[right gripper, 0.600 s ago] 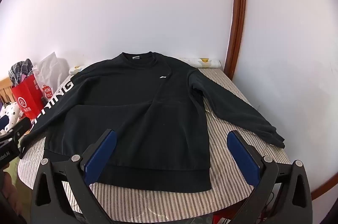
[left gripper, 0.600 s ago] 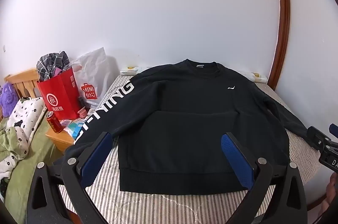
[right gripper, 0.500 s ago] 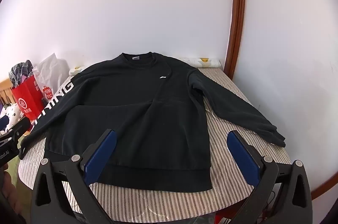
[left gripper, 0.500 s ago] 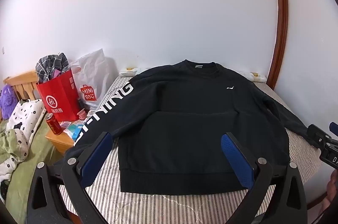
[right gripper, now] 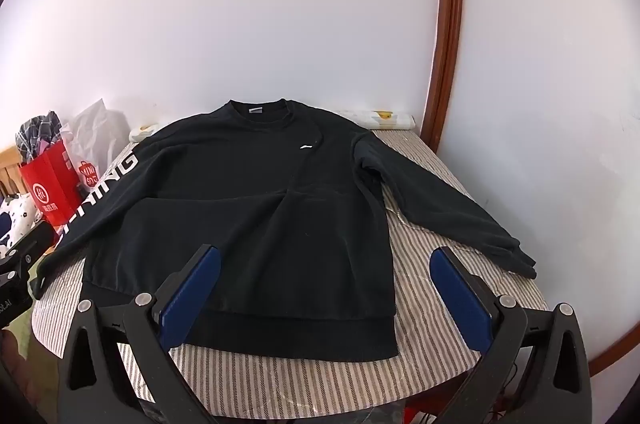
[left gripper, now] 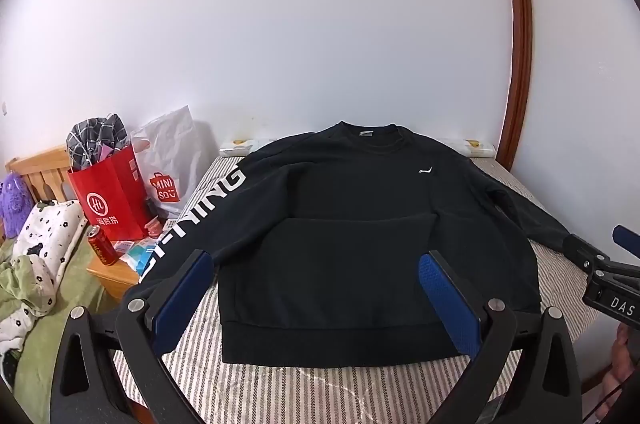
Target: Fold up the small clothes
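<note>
A black long-sleeved cotton sweatshirt (left gripper: 360,236) is laid flat, front up, on a grey-and-white striped desk (left gripper: 304,392). Its long axis runs away from the cameras: the ribbed hem is nearest and the round collar is pointed toward the white wall. Both sleeves are spread outward and toward the near side.

The cuff of the lettered sleeve is hidden behind the left tool (left gripper: 314,298) in the left wrist view, and it is cut off by the dark body of that same tool at the frame edge in the right wrist view. The first letters of the white sleeve print cannot be read; only "NING" is clear. The small grey neck label is too small to read.

A small white logo is seen on the chest, and a horizontal crease crosses the body.

The left tool is held wide above the hem, with nothing between its blue pads (left gripper: 182,298). The right tool (right gripper: 325,298) is likewise spread wide and empty, one pad over the hem and the other over bare striped cloth.

A red paper bag (left gripper: 110,196) stands beside the desk.
</note>
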Demonstrator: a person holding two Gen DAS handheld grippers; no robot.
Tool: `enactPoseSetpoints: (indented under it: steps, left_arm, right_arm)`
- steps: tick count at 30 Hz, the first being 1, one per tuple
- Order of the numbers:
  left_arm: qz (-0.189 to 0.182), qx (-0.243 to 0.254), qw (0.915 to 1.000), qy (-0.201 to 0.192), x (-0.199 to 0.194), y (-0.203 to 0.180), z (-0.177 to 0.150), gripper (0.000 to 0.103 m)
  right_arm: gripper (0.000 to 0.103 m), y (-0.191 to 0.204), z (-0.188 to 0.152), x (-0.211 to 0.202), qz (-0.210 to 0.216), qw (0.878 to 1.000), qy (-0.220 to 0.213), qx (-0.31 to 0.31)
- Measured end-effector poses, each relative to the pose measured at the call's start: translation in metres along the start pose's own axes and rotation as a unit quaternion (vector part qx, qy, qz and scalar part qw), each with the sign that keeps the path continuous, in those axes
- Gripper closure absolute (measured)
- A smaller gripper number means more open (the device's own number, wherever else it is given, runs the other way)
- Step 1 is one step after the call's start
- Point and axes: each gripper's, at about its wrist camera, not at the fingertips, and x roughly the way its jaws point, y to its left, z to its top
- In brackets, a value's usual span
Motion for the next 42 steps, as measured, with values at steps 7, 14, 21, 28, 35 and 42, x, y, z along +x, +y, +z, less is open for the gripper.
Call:
enactPoseSetpoints:
  steps: [7, 14, 21, 28, 35, 42]
  left_arm:
    - [-0.001, -0.008, 1.0, 0.004, 0.0, 0.003, 0.005, 0.0]
    - [0.001, -0.014, 0.9999, 0.003, 0.001, 0.008, 0.003, 0.0]
    - [-0.004, -0.018, 0.9998, 0.003, 0.002, 0.01, -0.003, 0.0]
    - [-0.004, -0.017, 0.9998, 0.005, 0.002, 0.009, -0.004, 0.0]
    - [-0.006, -0.015, 0.9999, 0.005, 0.001, 0.006, -0.005, 0.0]
    - [-0.005, -0.017, 0.9998, 0.004, 0.0, 0.005, -0.005, 0.0]
  right_arm:
    - [0.0, -0.001, -0.002, 0.001, 0.0, 1.0, 0.0, 0.001]
    - [0.0, -0.001, -0.002, 0.004, 0.002, 1.0, 0.001, -0.001]
    - [0.0, 0.0, -0.004, 0.002, 0.006, 1.0, -0.001, -0.001]
    - [0.0, 0.0, -0.004, 0.001, 0.006, 1.0, -0.002, 0.0]
    - [0.0, 0.0, -0.004, -0.001, 0.008, 1.0, -0.003, 0.0]
    - [0.0, -0.001, -0.005, -0.003, 0.008, 1.0, -0.005, 0.003]
